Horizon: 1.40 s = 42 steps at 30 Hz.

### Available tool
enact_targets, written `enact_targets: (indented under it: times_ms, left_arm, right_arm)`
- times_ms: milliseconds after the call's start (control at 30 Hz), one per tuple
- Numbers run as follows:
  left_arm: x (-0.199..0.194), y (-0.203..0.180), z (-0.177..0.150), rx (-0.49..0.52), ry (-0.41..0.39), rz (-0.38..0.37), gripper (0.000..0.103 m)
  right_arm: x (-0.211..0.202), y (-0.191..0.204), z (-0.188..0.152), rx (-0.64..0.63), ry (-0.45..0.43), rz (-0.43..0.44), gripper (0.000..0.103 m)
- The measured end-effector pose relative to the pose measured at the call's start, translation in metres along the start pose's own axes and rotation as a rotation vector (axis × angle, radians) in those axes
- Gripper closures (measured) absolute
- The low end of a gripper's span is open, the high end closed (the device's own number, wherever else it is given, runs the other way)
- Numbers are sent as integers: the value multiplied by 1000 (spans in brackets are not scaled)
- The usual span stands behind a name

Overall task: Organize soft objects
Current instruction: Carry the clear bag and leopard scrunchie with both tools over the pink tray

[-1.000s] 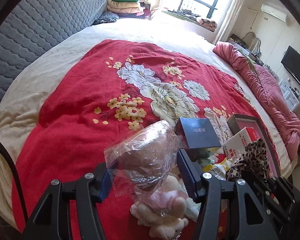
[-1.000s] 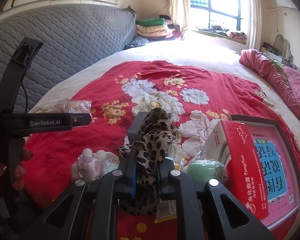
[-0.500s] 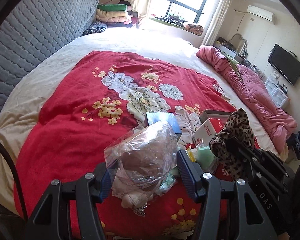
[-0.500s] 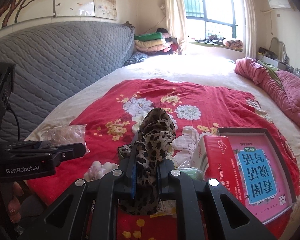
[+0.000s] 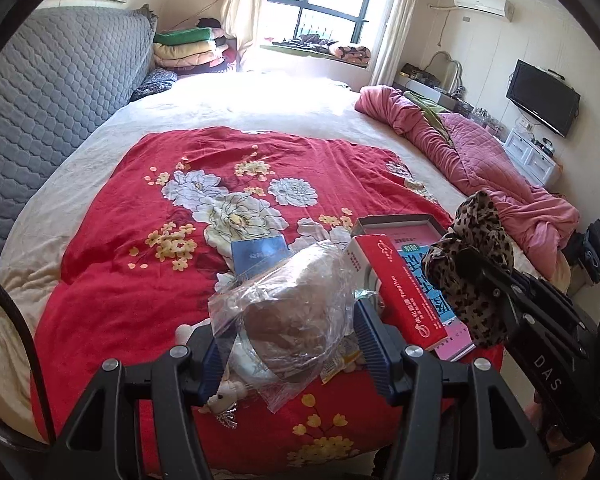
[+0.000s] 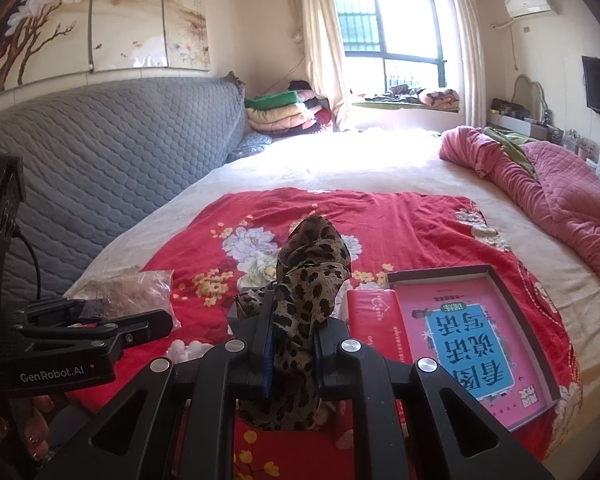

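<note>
The left gripper stands about half open, its blue pads pressed against the two sides of a clear plastic bag that holds something brown and soft, and the bag hangs above the near edge of the red floral blanket. The right gripper is clamped tight on a leopard-print cloth, which bunches up above the jaws and droops below them, also lifted over the blanket's near edge. Below the bag, a small white plush toy lies on the blanket close to the near edge, partly hidden by the left gripper; its exact shape is hard to make out. Toward the near right corner of the blanket sits an open shallow box with a pink and blue book in it, and a red and white carton lies just beside the box's left wall. A dark blue box rests farther in, behind the bag. The blanket is spread over a cream bed cover, with a rumpled pink quilt along the right edge of the bed and a grey quilted headboard on the left.
</note>
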State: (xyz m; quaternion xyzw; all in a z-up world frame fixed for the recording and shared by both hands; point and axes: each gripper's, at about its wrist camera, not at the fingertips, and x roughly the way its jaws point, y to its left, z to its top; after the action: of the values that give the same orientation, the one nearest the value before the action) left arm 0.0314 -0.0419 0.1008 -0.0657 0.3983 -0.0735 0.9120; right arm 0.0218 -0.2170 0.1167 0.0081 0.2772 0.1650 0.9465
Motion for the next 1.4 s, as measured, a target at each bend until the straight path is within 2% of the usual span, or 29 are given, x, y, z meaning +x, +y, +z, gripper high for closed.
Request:
enact_targets:
  times_ms: [333, 733, 967, 1400]
  left_arm:
    - [-1, -50, 17, 68, 6, 6, 44]
    - [15, -108, 32, 171, 15, -29, 44]
    - [37, -135, 35, 196, 37, -55, 44]
    - [100, -188, 25, 261, 154, -130, 44]
  right_arm:
    - [-32, -55, 10, 93, -49, -81, 88]
    - [-52, -111, 12, 181, -88, -160, 88]
    - [-54, -134, 9, 198, -89, -213, 88]
    - [-55, -194, -13, 317, -80, -300, 88]
